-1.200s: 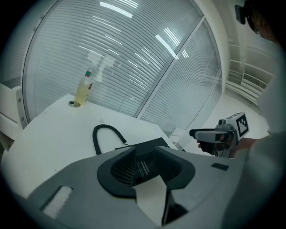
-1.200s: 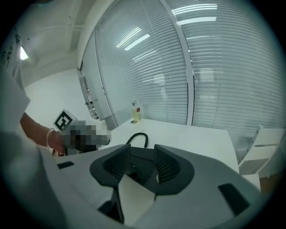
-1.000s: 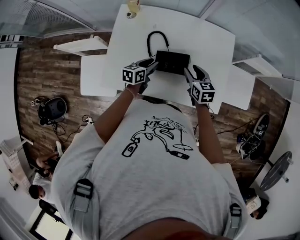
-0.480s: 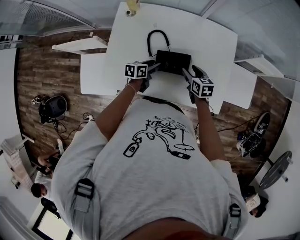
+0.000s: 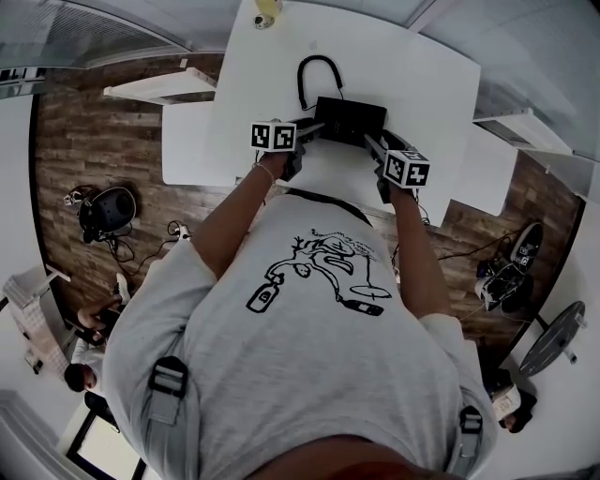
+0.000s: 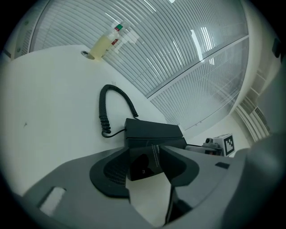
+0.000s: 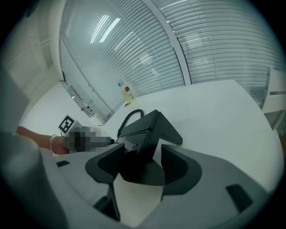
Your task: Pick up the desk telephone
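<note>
The black desk telephone (image 5: 352,120) rests on the white table (image 5: 403,66), its coiled cord (image 5: 314,75) looping away behind it. My left gripper (image 5: 314,131) is at the phone's left end and my right gripper (image 5: 373,142) at its right end. In the left gripper view the phone (image 6: 152,134) has its end between the jaws of the left gripper (image 6: 147,165). These jaws are opening, and the ribbed pad shows bare. In the right gripper view a corner of the phone (image 7: 149,129) sits inside the right gripper (image 7: 140,167), whose jaws are also opening, with gaps on both sides.
A small bottle (image 5: 267,9) stands at the table's far edge. Lower white tables (image 5: 187,150) and shelves (image 5: 159,89) flank the table on both sides. Bags and cables (image 5: 103,211) lie on the wooden floor to the left, shoes (image 5: 506,281) to the right.
Both grippers have sunk toward the table with the phone and rolled their marker cubes more level. Their jaws have spread wider around the phone's ends.
</note>
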The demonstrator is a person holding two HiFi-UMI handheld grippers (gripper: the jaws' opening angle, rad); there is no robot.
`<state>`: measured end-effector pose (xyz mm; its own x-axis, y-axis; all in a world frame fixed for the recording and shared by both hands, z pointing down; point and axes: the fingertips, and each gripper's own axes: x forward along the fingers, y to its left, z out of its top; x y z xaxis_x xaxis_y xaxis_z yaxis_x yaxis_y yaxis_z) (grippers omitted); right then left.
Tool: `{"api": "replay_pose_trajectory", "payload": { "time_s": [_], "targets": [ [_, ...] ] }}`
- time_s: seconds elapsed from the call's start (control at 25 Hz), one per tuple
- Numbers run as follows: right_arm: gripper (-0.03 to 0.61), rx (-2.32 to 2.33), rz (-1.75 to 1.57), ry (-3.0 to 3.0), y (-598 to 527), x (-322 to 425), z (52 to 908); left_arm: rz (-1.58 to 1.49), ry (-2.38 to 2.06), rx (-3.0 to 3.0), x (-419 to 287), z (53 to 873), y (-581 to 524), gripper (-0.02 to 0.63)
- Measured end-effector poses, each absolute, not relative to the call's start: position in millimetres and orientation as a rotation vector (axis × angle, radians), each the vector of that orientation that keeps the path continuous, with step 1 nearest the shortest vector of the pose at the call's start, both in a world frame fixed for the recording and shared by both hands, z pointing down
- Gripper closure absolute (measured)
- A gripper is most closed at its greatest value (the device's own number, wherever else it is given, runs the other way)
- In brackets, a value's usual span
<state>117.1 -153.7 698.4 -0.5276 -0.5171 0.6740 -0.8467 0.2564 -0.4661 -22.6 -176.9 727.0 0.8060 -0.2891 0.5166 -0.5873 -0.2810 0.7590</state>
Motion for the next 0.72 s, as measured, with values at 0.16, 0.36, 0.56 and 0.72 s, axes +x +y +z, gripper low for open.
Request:
{"api": "replay_pose_trajectory", "payload": {
  "time_s": [0.16,0.36,0.56,0.72],
  "targets": [
    [0.359,1.223,1.192,-2.159,-152.8,113.0,699.6,0.351,-0.668,1.874,-22.7,727.8,-177.0,0.420],
    [0.359,1.224,1.176,-2.154,-152.4,111.1,699.9,0.371,-0.695,1.868,-24.4,728.8,-178.0,0.397],
    [0.359,1.213,1.174,-2.150,-153.2,109.7,700.5,0.390,-0.653,1.849,-22.9,739.1,-173.0,0.397],
    [0.359,1.198,1.165,-2.150,-153.6,108.7,700.4,0.384,-0.637,1.850,-16.5,741.9,-170.9,0.397]
  ]
}}
